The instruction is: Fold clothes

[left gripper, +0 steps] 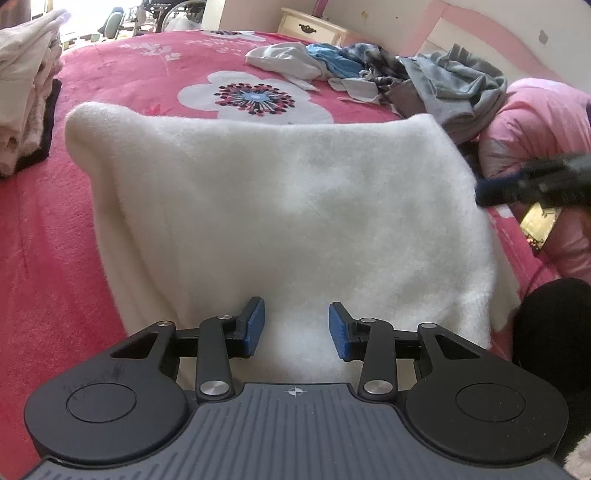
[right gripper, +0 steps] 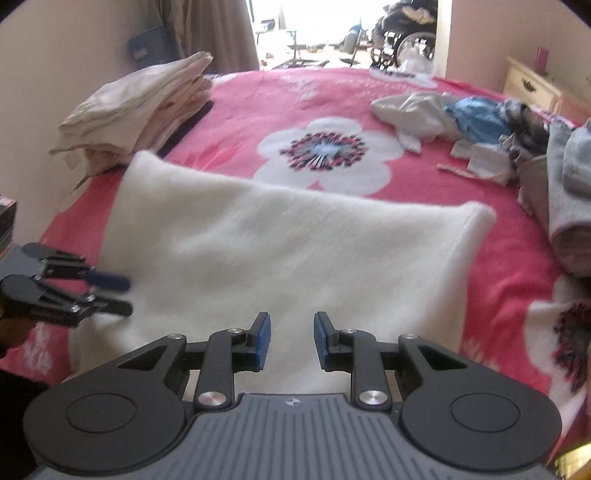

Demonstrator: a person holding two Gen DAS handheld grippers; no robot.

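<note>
A white fleecy garment (left gripper: 288,206) lies folded flat on the pink flowered bedspread (left gripper: 55,236); it also shows in the right wrist view (right gripper: 280,251). My left gripper (left gripper: 296,330) is open and empty, just above the garment's near edge. In the right wrist view it (right gripper: 118,295) shows at the garment's left edge, jaws apart. My right gripper (right gripper: 291,341) is open and empty over the garment's near edge. It appears blurred in the left wrist view (left gripper: 495,192) at the garment's right edge.
A stack of folded pale clothes (right gripper: 144,107) sits at the bed's left side. A heap of unfolded clothes (left gripper: 369,70) lies at the far right, with grey garments (left gripper: 461,92) beside a pink pillow (left gripper: 535,125). A nightstand (left gripper: 314,26) stands behind the bed.
</note>
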